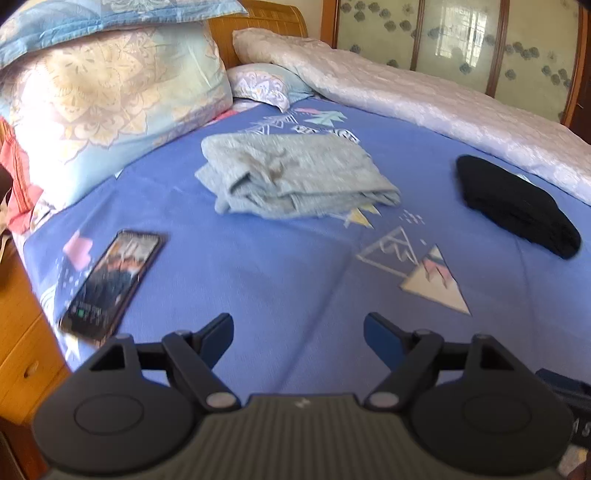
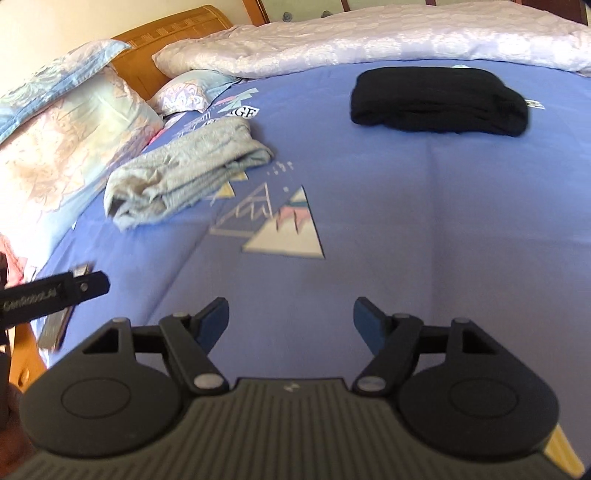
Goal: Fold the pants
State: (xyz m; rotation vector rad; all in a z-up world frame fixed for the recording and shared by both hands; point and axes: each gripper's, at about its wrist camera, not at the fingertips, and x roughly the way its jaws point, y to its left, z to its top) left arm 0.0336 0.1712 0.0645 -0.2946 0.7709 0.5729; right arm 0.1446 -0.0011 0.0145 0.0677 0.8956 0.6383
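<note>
Grey pants lie folded in a thick bundle on the blue bed sheet, near the pillows; they also show in the right wrist view. A folded black garment lies to the right, also in the right wrist view. My left gripper is open and empty, above the sheet, well short of the grey pants. My right gripper is open and empty over bare sheet, between the two bundles and nearer to me. Part of the left gripper shows at the right view's left edge.
A phone lies near the bed's left edge. Stacked pillows stand at the head, a pale quilt runs along the far side. A wooden headboard and bedside cabinet border the bed.
</note>
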